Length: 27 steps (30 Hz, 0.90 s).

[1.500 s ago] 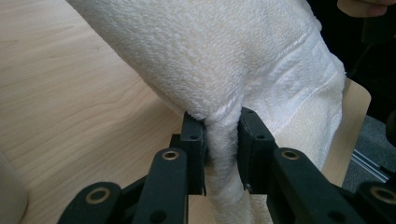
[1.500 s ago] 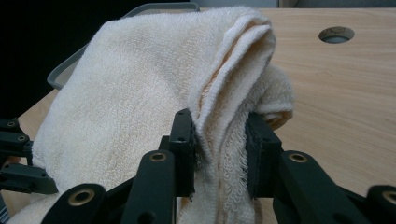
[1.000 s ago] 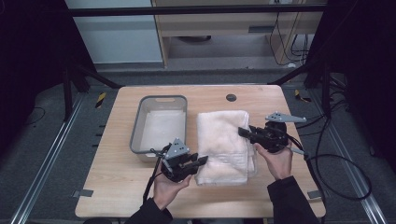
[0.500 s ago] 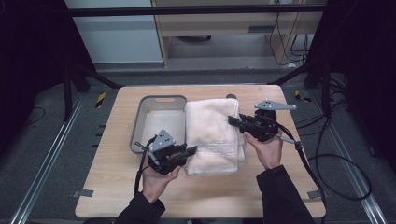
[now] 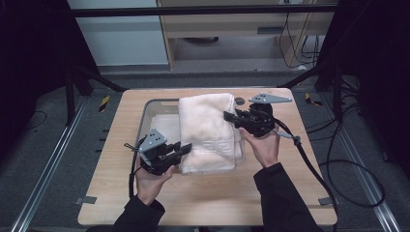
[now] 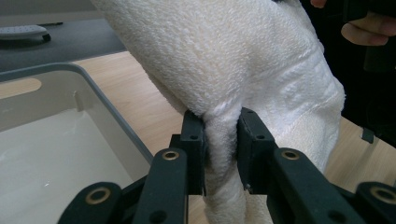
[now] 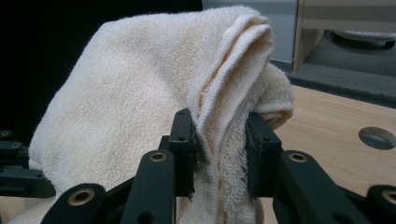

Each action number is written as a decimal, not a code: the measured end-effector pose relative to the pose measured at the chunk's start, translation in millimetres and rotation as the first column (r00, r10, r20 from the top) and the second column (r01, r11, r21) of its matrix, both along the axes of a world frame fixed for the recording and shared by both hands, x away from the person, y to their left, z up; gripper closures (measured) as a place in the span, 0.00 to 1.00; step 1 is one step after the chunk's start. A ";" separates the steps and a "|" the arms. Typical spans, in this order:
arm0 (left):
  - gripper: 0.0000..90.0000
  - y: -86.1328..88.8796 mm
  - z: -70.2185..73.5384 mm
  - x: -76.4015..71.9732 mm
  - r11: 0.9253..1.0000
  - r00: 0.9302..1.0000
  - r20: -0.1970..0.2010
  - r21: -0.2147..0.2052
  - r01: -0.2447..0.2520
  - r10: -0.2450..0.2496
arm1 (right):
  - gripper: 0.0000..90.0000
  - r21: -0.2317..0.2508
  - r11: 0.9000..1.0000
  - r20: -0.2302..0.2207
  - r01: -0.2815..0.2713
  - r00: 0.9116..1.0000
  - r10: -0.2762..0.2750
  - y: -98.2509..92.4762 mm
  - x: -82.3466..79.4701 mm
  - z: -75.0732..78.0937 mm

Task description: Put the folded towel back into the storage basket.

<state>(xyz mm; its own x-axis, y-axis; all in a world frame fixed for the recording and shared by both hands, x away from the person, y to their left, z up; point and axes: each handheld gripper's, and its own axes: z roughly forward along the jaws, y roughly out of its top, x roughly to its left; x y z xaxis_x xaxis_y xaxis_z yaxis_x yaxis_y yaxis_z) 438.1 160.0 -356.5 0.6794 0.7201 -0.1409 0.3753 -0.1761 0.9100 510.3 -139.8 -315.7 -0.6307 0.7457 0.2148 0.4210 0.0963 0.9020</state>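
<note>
A folded cream towel (image 5: 209, 130) hangs between the two tools, held above the wooden worktop (image 5: 300, 188) and reaching partly over the grey tray (image 5: 147, 108) that sits on the worktop's left half. The left hand-held gripper (image 5: 186, 147) is clamped on the towel's near left corner; in the left gripper view its two black jaws pinch a bunched fold of terry cloth (image 6: 219, 140), with the tray's pale wall (image 6: 107, 121) just to the left and below. The right hand-held gripper (image 5: 227, 116) is clamped on the towel's far right edge; in the right gripper view its jaws squeeze several stacked layers of the folded edge (image 7: 224, 140), and the rest of the cloth drapes away to the left. A round dark hole (image 7: 377, 137) in the worktop lies off to the right of those jaws. The towel sags between the two grips, its lower edge near the worktop's middle. A black cable (image 5: 309, 164) trails from the right hand-held gripper across the worktop's right side.
</note>
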 end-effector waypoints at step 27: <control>0.82 57.1 21.1 9.6 0.991 0.991 0.021 -0.040 -0.132 0.133 | 0.76 -0.013 0.999 0.036 -0.037 0.999 0.037 70.3 30.6 25.5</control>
